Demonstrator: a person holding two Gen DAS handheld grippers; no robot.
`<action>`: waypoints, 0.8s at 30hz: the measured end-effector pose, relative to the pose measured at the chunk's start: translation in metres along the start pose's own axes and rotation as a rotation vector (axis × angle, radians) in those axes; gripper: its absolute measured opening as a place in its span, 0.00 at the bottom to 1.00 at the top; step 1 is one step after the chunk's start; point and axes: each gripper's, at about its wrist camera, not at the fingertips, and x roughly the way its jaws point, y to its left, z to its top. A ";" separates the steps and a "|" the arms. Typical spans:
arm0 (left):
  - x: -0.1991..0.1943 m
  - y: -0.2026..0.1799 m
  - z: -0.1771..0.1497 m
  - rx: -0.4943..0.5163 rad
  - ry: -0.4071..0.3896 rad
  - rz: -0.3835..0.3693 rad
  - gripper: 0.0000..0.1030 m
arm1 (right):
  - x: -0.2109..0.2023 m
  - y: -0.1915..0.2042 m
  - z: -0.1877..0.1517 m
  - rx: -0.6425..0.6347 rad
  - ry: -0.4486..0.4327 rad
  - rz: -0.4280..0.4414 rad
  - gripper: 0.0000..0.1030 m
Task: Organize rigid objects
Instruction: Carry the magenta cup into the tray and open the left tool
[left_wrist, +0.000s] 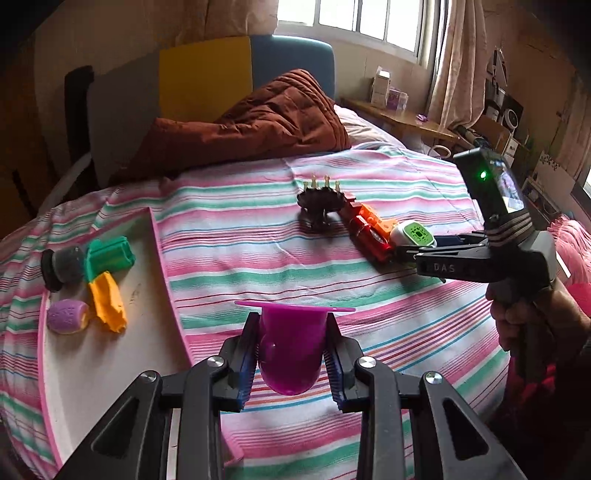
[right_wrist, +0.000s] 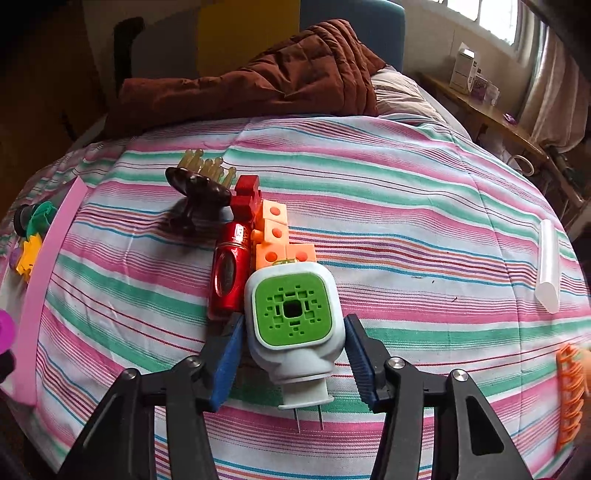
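**Purple cup gripped on the left, plug-in device between the right fingers**

The left gripper (left_wrist: 291, 363) is nearly closed, its ribbed blue pads pinching a glossy purple plastic cup (left_wrist: 291, 347) by the body. The cup sits low in the centre of the left wrist view, its rounded bottom toward the camera and its flat flared rim facing away, so its long axis runs straight up the frame along the fingers. It hangs above the striped bedspread (left_wrist: 258, 236).

The right gripper (right_wrist: 293, 354) stands partly open around a white plug-in device (right_wrist: 291, 332) with a perforated green face. The left pad lies against its side; the right pad stands just clear, so no firm grip shows. The device lies low in the centre of the right wrist view, its two metal prongs pointing down toward the camera and its green face turned upward.

Just above it in that view lie orange studded blocks (right_wrist: 275, 236), a shiny red cylinder (right_wrist: 229, 273), a red block (right_wrist: 247, 199) and a dark brush with pale knobbed bristles (right_wrist: 199, 188), all touching in a chain.

At left in the left wrist view, a pink-rimmed white tray (left_wrist: 110, 350) holds a ridged green piece (left_wrist: 109, 256), a yellow piece (left_wrist: 107, 302), a lilac textured barrel (left_wrist: 68, 317) and a grey roller (left_wrist: 62, 264). A clear tube (right_wrist: 548, 266) lies at the right edge of the right wrist view.
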 end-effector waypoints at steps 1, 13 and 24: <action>-0.003 0.002 0.000 -0.002 -0.006 0.004 0.31 | 0.000 -0.001 0.000 0.004 0.001 -0.001 0.52; -0.023 0.033 -0.011 -0.051 -0.019 0.083 0.31 | -0.002 0.002 -0.003 0.004 -0.005 -0.025 0.52; -0.052 0.086 -0.024 -0.113 -0.059 0.257 0.31 | -0.003 0.007 -0.005 -0.018 -0.021 -0.049 0.52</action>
